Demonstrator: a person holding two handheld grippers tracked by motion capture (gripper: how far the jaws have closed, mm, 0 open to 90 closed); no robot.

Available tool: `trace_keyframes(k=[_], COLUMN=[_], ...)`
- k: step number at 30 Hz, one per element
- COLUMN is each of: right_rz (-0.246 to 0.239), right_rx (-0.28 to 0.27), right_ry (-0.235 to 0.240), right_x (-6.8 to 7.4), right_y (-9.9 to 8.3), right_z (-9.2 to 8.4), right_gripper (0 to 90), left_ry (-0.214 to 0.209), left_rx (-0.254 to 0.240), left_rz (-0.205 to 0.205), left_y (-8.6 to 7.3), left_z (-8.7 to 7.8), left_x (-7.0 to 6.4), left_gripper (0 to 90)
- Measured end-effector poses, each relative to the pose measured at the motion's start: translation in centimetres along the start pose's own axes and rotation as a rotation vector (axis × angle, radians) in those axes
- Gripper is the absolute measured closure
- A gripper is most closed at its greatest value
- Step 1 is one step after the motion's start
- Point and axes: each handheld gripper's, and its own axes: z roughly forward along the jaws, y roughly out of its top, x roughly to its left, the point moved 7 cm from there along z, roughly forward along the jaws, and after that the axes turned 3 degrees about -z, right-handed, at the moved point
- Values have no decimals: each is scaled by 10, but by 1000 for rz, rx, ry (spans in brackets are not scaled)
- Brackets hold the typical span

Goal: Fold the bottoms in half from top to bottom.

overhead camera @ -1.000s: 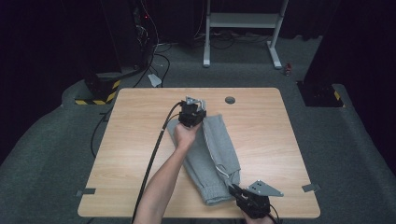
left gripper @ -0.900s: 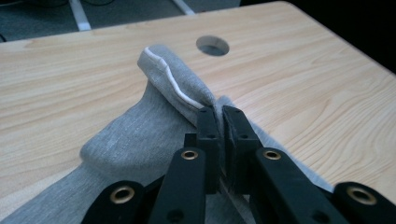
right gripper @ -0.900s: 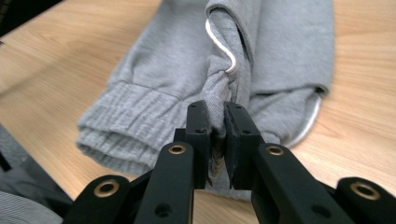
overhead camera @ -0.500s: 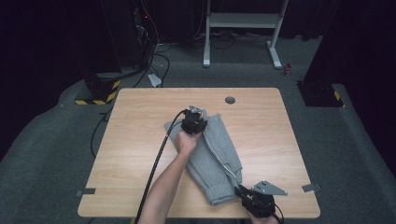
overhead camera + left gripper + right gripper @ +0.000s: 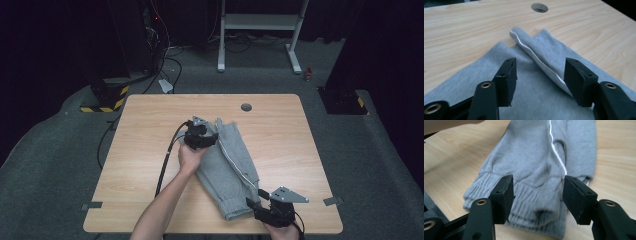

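High view: grey sweatpants (image 5: 227, 167) lie folded lengthwise on the worktop (image 5: 150, 130), slanting from far centre toward the near right. The left gripper (image 5: 200, 136) sits at the far end, the right gripper (image 5: 265, 210) at the near cuff. Both have just let go, so best to back off level without snagging cloth.

Left gripper view: jaws have just been opening, now well apart, fabric beneath and the white-striped fold between them, unpinched.

Right gripper view: jaws have likewise just opened and grip nothing, with the ribbed cuff (image 5: 524, 202) just beyond them.
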Motion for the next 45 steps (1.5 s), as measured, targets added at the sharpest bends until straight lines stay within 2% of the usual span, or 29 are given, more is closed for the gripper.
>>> trace_keyframes(k=[1, 2, 7, 10, 12, 15, 18, 19, 21, 27, 30, 32, 34, 40, 43, 44, 45], right_rz=[-5, -5, -23, -34, -34, -22, -21, -14, -19, -24, -27, -24, -13, -3, 2, 11, 14], right_rx=[-4, -4, 0, 13, 29, 46, 55, 67, 79, 106, 118, 128, 135, 159, 176, 181, 179], right_ry=[-1, -1, -16, -19, -19, 0, 11, 10, 6, -16, -27, -34, -31, -34, -29, -16, -9], right_x=[-1, -1, -8, -11, -14, -16, -17, -17, -19, -23, -27, -30, -32, -35, -35, -35, -34], right_y=[2, 2, 13, 17, 18, 19, 20, 19, 18, 14, 10, 7, 5, -4, -8, -11, -11], right_z=[0, 0, 3, 8, 12, 17, 19, 21, 24, 29, 29, 29, 27, 26, 28, 30, 31], right_gripper=[415, 415, 410, 409, 407, 406, 407, 407, 406, 405, 405, 405, 408, 415, 420, 435, 448], left_ry=[-15, -15, -18, -21, -39, -93, -120, -120, -138, -169, -186, -182, -157, -109, -94, -83, -83], left_rx=[6, 6, 39, 59, 66, 94, 113, 113, 125, 129, 149, 154, 158, 203, 193, 191, 191], left_rz=[-2, -2, 7, 14, 16, 31, 39, 39, 37, 15, 22, 46, 75, 93, 116, 133, 133], left_y=[-4, -4, -26, -40, -49, -67, -84, -84, -97, -114, -125, -131, -135, -141, -141, -141, -141], left_z=[-5, -5, -21, -30, -36, -47, -58, -58, -67, -82, -86, -87, -87, -74, -70, -70, -70], left_x=[-1, -1, -1, -3, -8, -21, -33, -33, -44, -67, -81, -91, -95, -89, -87, -86, -86], left_gripper=[420, 416, 400, 390, 386, 365, 354, 350, 346, 327, 314, 312, 318, 339, 377, 377, 388])
